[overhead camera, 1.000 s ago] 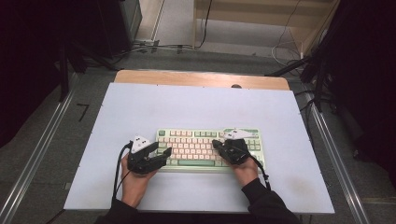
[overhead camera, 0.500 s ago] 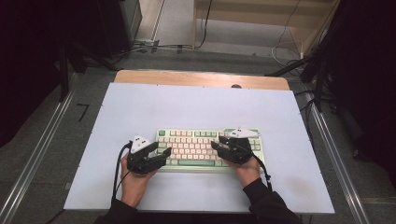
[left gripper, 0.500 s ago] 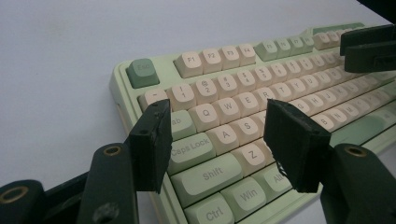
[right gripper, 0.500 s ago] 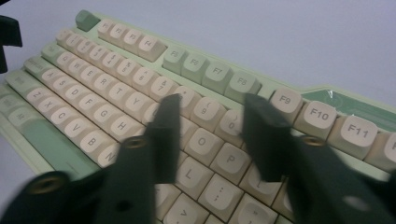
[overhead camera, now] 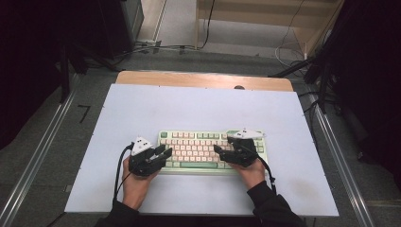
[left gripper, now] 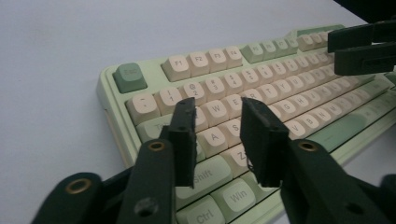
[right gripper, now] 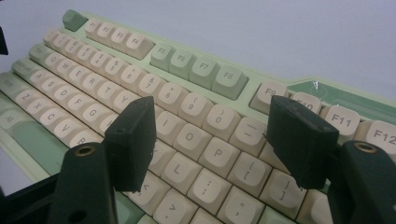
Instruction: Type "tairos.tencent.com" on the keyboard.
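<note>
- One keyboard (overhead camera: 210,150), pale green with cream keys, lies on the near half of our white table (overhead camera: 189,109).
- Two grippers hover over it: our left gripper (overhead camera: 163,154) above its left end, our right gripper (overhead camera: 221,152) above its right half.
- Left jaws stand a narrow gap apart over the A and S keys, holding nothing.
- Right jaws gape wide over the O and P keys, empty.

keyboard (right gripper: 196,116) — edges cropped, legends blurred
</note>
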`<state>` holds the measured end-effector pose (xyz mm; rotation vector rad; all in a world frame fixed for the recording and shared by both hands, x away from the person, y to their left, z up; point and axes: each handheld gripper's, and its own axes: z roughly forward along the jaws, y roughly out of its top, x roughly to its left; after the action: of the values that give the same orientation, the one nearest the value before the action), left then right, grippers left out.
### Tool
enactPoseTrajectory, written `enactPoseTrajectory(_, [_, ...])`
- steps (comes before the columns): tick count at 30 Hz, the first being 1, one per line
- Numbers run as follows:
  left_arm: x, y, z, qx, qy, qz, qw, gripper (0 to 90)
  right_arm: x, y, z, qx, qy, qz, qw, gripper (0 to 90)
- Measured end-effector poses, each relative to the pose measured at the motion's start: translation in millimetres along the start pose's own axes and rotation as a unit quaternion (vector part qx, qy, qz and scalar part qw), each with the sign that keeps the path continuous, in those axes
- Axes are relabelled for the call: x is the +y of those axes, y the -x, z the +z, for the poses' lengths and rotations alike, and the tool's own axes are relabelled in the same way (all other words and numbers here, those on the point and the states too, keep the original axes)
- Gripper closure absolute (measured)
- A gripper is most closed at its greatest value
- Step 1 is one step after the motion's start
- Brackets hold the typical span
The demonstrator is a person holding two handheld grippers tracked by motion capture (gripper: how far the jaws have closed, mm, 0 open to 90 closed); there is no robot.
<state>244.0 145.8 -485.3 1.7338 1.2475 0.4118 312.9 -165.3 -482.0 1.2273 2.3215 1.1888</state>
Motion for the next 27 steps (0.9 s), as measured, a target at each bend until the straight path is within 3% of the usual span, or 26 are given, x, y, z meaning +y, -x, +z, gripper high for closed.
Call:
enactPoseTrajectory(4, [0.7, 0.7, 1.0, -0.016, -0.005, 0.001, 0.9999, 83.0, -0.3, -0.2, -1.3, 0.001, 0.0, -0.001, 1.0, 31.7])
enactPoseTrajectory(7, [1.9, 1.4, 2.8, -0.023, -0.008, 0.003, 0.9997, 89.7, -1.0, 0.1, -2.7, -0.001, 0.0, -0.001, 1.0, 31.7])
enactPoseTrajectory(15, [5.3, 5.6, 11.3, -0.036, -0.014, 0.011, 0.9992, 90.0, -5.2, 6.1, -9.6, -0.011, 0.004, 0.006, 0.9999, 31.7])
enactPoseTrajectory(27, [8.5, 14.0, 26.7, -0.034, -0.032, 0.032, 0.9984, 90.0, -13.3, 15.9, -22.0, -0.029, 0.009, 0.023, 0.9993, 31.5])
